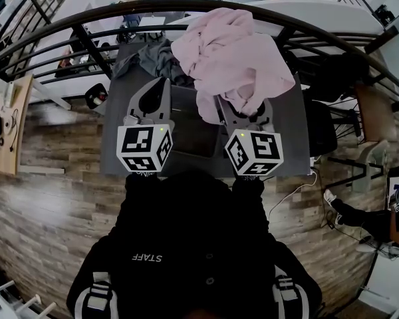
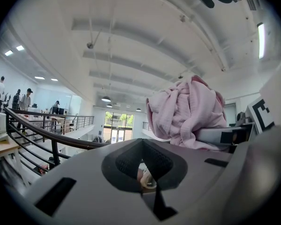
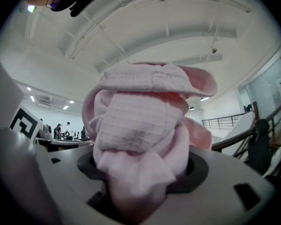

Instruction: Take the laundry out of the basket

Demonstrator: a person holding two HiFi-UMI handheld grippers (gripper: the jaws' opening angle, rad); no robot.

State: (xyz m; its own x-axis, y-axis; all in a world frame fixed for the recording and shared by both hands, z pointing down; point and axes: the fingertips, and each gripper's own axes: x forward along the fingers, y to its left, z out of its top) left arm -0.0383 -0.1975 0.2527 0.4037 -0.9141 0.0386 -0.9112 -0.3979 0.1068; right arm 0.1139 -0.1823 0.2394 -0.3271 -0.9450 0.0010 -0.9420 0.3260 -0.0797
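A pink garment (image 1: 229, 52) is clamped in the right gripper (image 1: 243, 104) at upper centre, and the left gripper (image 1: 162, 84) (jaws together, empty) is held beside it.

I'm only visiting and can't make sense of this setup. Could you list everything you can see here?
pink garment: one, pale pink, bunched and lifted above the table.
grey garment: one, dark grey, lying at the table's far left.
dark bin: one, probably the basket, on the table between the grippers.
table: one, grey, before the person.
railing: one, black, curving beyond the table.
floor: wood-look planks.
left gripper: one, grey, shut, empty.
right gripper: one, grey, clamped on the pink garment.
person's top: black.
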